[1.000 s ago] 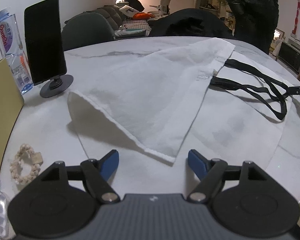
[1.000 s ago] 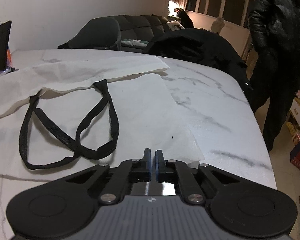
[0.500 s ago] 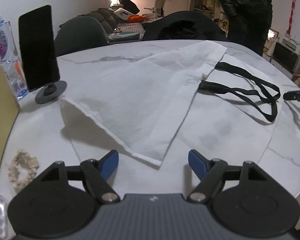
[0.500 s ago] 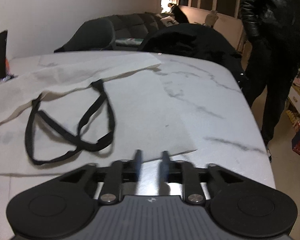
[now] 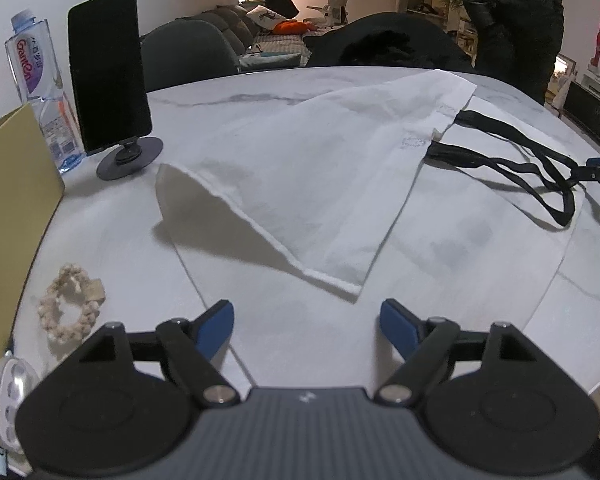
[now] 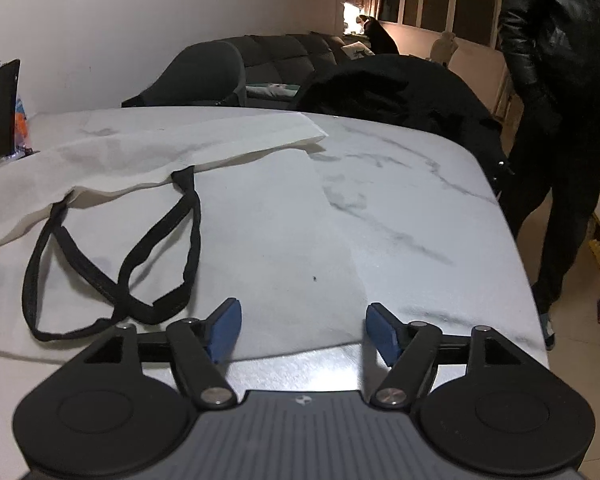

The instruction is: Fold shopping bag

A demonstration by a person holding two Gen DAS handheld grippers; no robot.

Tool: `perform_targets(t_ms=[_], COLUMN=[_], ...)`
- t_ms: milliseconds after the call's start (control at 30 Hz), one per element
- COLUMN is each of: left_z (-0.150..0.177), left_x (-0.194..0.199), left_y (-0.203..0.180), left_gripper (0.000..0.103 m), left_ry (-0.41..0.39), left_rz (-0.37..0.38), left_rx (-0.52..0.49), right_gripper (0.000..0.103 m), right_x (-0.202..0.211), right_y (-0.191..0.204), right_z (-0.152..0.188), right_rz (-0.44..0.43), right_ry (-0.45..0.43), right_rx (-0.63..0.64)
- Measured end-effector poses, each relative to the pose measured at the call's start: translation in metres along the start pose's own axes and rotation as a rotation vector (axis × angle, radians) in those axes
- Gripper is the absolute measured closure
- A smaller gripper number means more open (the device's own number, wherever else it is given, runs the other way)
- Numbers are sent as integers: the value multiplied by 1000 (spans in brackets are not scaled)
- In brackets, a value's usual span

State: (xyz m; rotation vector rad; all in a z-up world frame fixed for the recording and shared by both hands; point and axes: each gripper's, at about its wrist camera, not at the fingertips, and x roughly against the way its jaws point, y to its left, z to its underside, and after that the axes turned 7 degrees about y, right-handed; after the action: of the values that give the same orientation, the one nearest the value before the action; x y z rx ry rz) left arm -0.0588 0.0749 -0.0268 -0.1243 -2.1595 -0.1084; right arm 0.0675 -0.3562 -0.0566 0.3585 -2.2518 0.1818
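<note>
White shopping bag (image 5: 308,168) lies on marble table (image 5: 112,248), dim living room.

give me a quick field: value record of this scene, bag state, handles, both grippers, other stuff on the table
bag: white shopping bag, flat on the marble table, one corner folded over diagonally
handles: black handles lying loose on the bag's lower layer
left gripper: open, empty, just short of the folded corner tip
right gripper: open, empty, over the bag's near edge
other items: phone on stand, water bottle, bead bracelet, cardboard box
background: person in dark jacket standing beside the table
</note>
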Motion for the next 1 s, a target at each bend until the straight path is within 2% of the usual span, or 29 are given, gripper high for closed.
perform_targets(t_ms=[133, 200, 367, 467, 567, 633, 667, 733, 800, 867, 1000], left_z=[0, 1, 2, -2, -5, -7, -8, -11, -15, -18, -18], left_x=[-2, -3, -6, -8, -8, -8, -8, -9, -10, -9, -14], left_y=[5, 7, 6, 6, 7, 8, 9, 15, 22, 25, 21], left_gripper=[23, 23, 23, 22, 25, 27, 27, 27, 28, 27, 25], left_ry=[-12, -23, -53, -53, -47, -37, -32, -28, -19, -17, -16], left_rz=[4, 3, -3, -3, -7, -9, -13, -37, -54, -54, -64], left_rx=[22, 30, 36, 29, 35, 27, 22, 23, 35, 43, 23], right_gripper=[35, 42, 74, 86, 89, 86, 72, 53, 49, 41, 37], right_x=[-2, -2, -3, -3, -1, 1, 1, 2, 3, 2, -3], right_y=[0, 3, 17, 25, 28, 26, 24, 19, 11, 1, -11], right_z=[-4, -5, -7, -7, -9, -10, -9, -7, -6, -6, -9], right_rz=[-17, -31, -53, -51, -57, -43, -24, 19, 27, 31, -11], right_ry=[18, 14, 4, -2, 18, 26, 27, 22, 28, 36, 67], right_rx=[9, 27, 73, 97, 117, 128, 135, 139, 123, 102, 33])
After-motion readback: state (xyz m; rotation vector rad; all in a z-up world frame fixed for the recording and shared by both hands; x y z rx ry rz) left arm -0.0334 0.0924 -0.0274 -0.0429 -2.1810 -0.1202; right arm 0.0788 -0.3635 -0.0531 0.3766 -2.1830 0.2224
